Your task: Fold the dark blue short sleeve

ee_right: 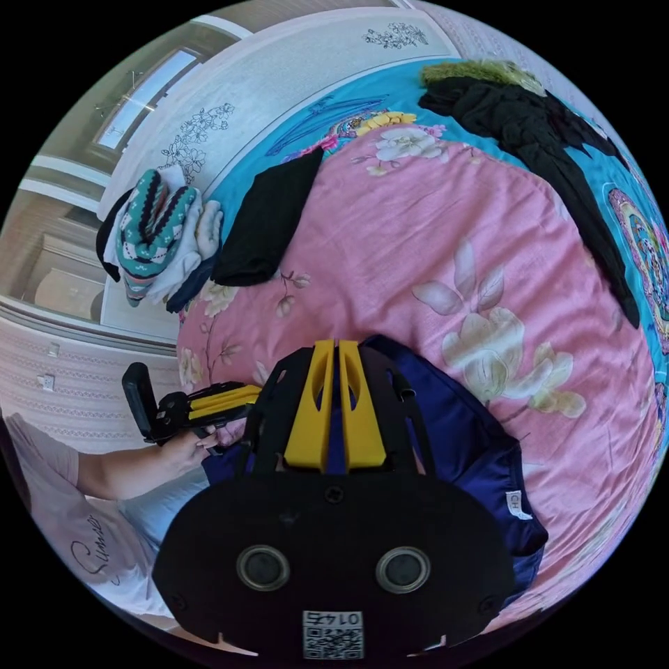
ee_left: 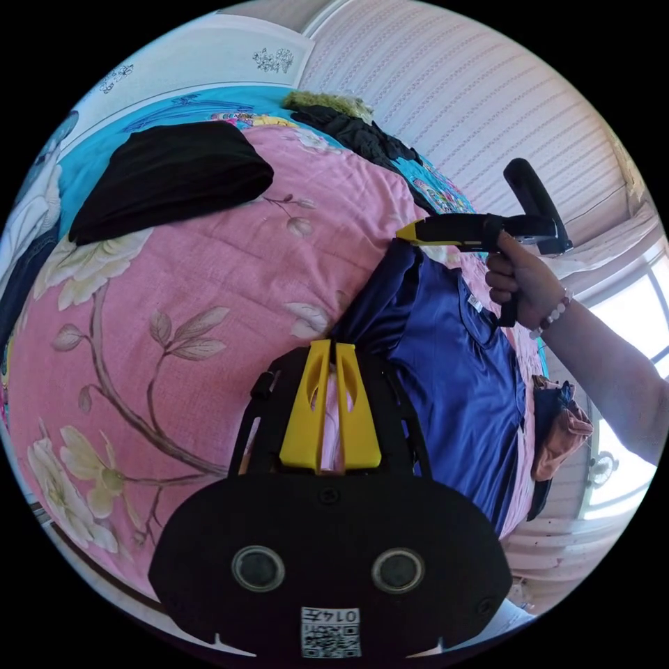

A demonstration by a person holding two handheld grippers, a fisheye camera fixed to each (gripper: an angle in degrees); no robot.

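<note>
The dark blue short-sleeve shirt [ee_left: 453,376] lies on a pink floral bedspread [ee_left: 209,279], with its near edge lifted between the two grippers. My left gripper [ee_left: 333,343] is shut, with a fold of the blue cloth at its yellow tips. The right gripper [ee_left: 404,235], held by a hand, pinches the shirt's far corner. In the right gripper view, my right gripper [ee_right: 336,343] is shut with blue cloth between its jaws, and the shirt [ee_right: 467,432] bunches under it, a white neck label showing. The left gripper [ee_right: 223,402] sits at the left, its tips hidden.
A folded black garment [ee_left: 167,174] [ee_right: 268,216] lies further up the bed. A heap of black clothes [ee_left: 355,132] [ee_right: 529,125] sits near the wall. A stack of folded clothes [ee_right: 157,230] stands at the bed's edge, and a brown bag [ee_left: 561,432] rests beyond the shirt.
</note>
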